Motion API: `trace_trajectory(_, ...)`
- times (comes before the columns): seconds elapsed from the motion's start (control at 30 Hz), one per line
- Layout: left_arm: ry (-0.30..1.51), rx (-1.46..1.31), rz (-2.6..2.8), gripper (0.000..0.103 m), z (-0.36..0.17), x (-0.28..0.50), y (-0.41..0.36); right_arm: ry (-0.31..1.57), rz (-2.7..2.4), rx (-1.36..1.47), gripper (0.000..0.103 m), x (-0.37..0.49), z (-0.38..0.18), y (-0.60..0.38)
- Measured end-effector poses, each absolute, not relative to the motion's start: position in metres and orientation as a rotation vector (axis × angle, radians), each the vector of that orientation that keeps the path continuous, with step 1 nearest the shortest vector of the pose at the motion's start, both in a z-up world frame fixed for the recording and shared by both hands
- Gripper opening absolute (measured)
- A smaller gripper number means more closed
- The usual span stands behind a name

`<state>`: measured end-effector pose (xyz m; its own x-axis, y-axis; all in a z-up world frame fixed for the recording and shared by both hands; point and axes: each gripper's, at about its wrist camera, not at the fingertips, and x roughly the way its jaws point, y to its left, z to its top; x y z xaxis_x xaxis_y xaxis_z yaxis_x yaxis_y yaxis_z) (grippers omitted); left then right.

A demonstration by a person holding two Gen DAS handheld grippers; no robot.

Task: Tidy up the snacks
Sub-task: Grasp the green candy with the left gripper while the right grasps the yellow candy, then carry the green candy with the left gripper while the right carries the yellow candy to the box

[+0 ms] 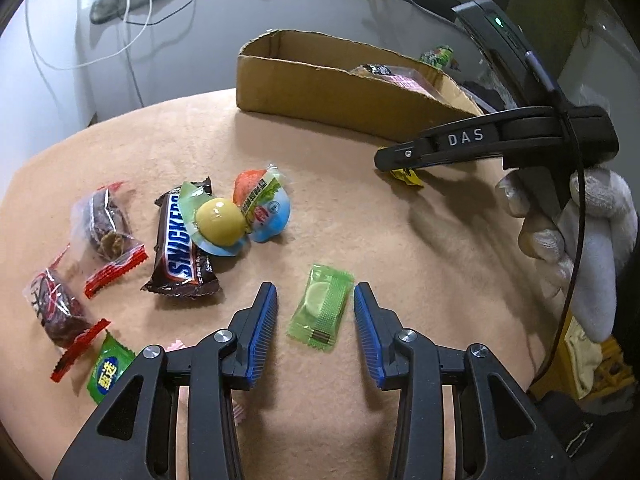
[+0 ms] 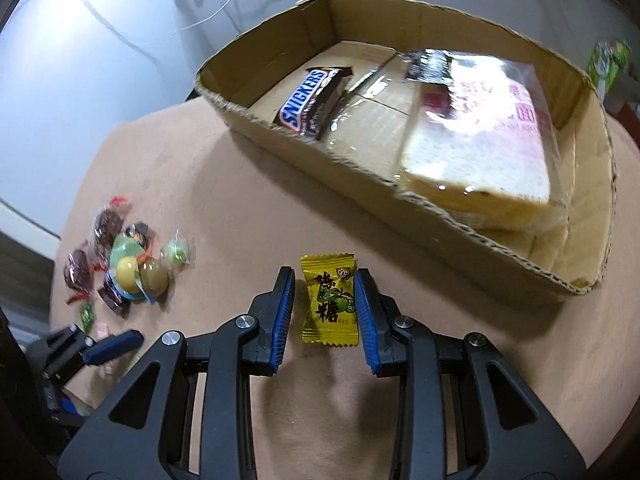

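My left gripper (image 1: pixel 315 304) is open, its jaws on either side of a light green candy (image 1: pixel 321 307) lying on the tan tablecloth. My right gripper (image 2: pixel 325 300) is open around a yellow candy (image 2: pixel 330 300) with a gap on each side; that candy also shows in the left wrist view (image 1: pixel 407 176) under the right gripper's finger. A cardboard box (image 2: pixel 360 196) holds a Snickers bar (image 2: pixel 310 100) and a bagged sandwich (image 2: pixel 480 140). Loose snacks lie at the left: a Snickers bar (image 1: pixel 182 240), two jelly cups (image 1: pixel 222 222), two red-wrapped dark sweets (image 1: pixel 106 228), a green candy (image 1: pixel 109 368).
The box (image 1: pixel 320 84) stands at the table's far side. The table edge curves on the left and far side, with a wall and cables (image 1: pixel 132 24) beyond. A gloved hand (image 1: pixel 580 232) holds the right gripper at the right.
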<state>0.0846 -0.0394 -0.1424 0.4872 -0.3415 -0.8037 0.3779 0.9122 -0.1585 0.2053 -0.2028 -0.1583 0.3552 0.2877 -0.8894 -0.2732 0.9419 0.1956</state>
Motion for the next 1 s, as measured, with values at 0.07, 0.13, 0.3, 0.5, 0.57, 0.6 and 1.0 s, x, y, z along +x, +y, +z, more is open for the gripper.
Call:
trace_trajectory(0.07,0.959,0.054,-0.434,0.039,-0.143,0.084,-0.041,1.145,0.363,-0.021,0.031,0.201,-0.159,-0.198)
trace_trajectory(0.13,0.952,0.058,-0.429,0.039,-0.143,0.084,-0.041,1.136,0.361,-0.053,0.031,0.197,-0.159,-0.194)
trace_trajectory(0.3,0.942,0.080,-0.417,0.029,-0.143,0.083,-0.045,1.112,0.339,-0.108,0.026,0.192,-0.160,-0.184)
trace_trajectory(0.5,0.919,0.096,-0.397,0.020,-0.144,0.077,-0.047,1.104,0.343,-0.105,0.024,0.186,-0.160,-0.185)
trace_trajectory(0.57,0.917,0.074,-0.387,0.020,-0.143,0.076,-0.046,1.105,0.353,-0.087,0.024,0.185,-0.159,-0.188)
trace_trajectory(0.6,0.918,0.062,-0.388,0.020,-0.143,0.076,-0.045,1.106,0.358,-0.076,0.024,0.183,-0.159,-0.190)
trace_trajectory(1.0,0.884,-0.046,-0.375,0.019,-0.125,0.079,-0.034,1.062,0.389,-0.012,0.024,0.170,-0.135,-0.213)
